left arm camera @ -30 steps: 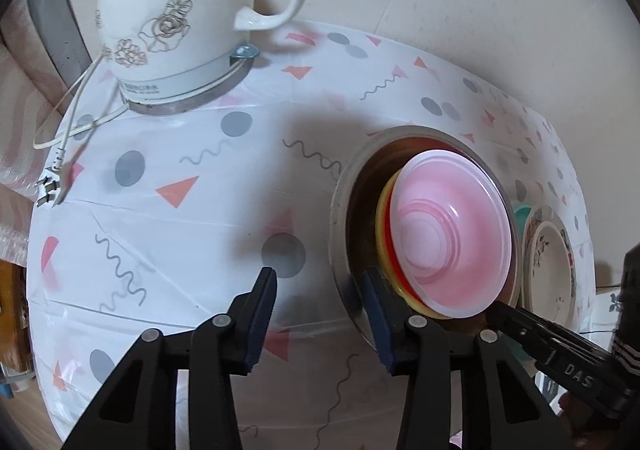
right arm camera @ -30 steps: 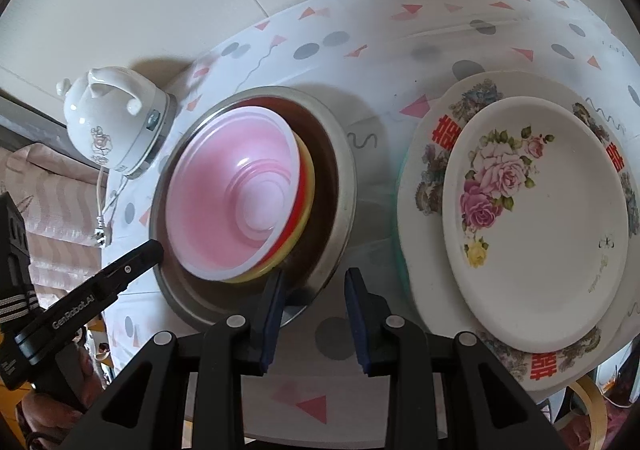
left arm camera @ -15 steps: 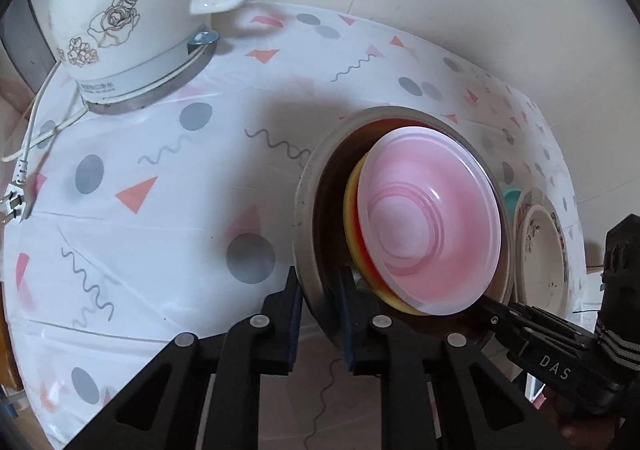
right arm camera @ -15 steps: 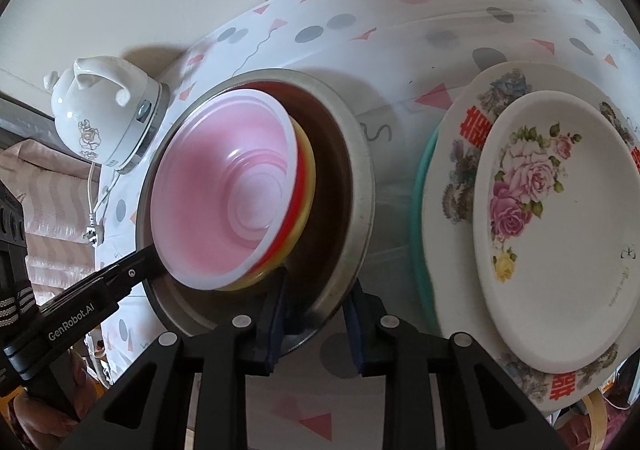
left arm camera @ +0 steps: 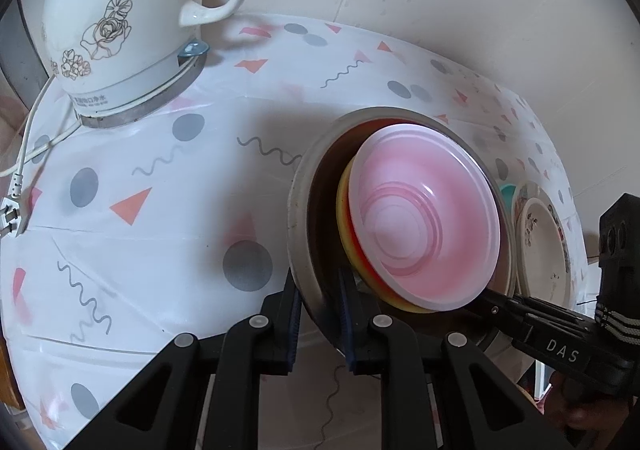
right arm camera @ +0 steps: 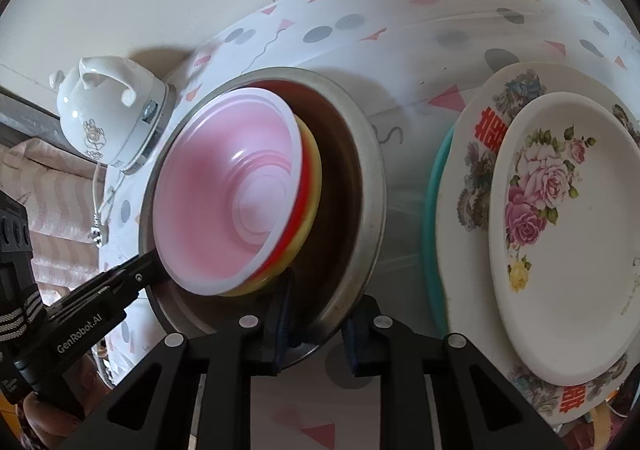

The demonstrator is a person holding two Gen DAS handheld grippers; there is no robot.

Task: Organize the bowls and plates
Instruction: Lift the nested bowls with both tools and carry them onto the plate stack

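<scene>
A: We start with the metal bowl point(left arm camera: 298, 209). It sits on the patterned tablecloth point(left arm camera: 160, 209), and inside it we see a pink bowl point(left arm camera: 424, 226) nested on top of a red bowl point(right arm camera: 304, 185) and a yellow bowl point(right arm camera: 316, 173).

B: We agree, and that stack of three leans toward one side of the metal bowl instead of sitting centred. What do we have on the rim?

A: Our left gripper point(left arm camera: 318, 314) is pinching the metal bowl's rim: one blue pad is outside the wall and one inside, both pressed against it. Our right gripper point(right arm camera: 316, 316) straddles the rim on the opposite side, and its jaws are closing, with the rim between them.

B: From the right wrist view we read both pads as touching the metal, so we would call that a grip on the rim too.

A: Moving outward, just beside the metal bowl we have the plates: a small rose plate point(right arm camera: 568, 230) lying on a larger floral plate point(right arm camera: 480, 169) with red characters, and a teal plate point(right arm camera: 434, 177) showing under their edge.

B: On the far side of the metal bowl we see a white ceramic kettle point(left arm camera: 120, 21) on its base, well apart from the plates, with its white cord point(left arm camera: 24, 145) trailing off the cloth.
</scene>
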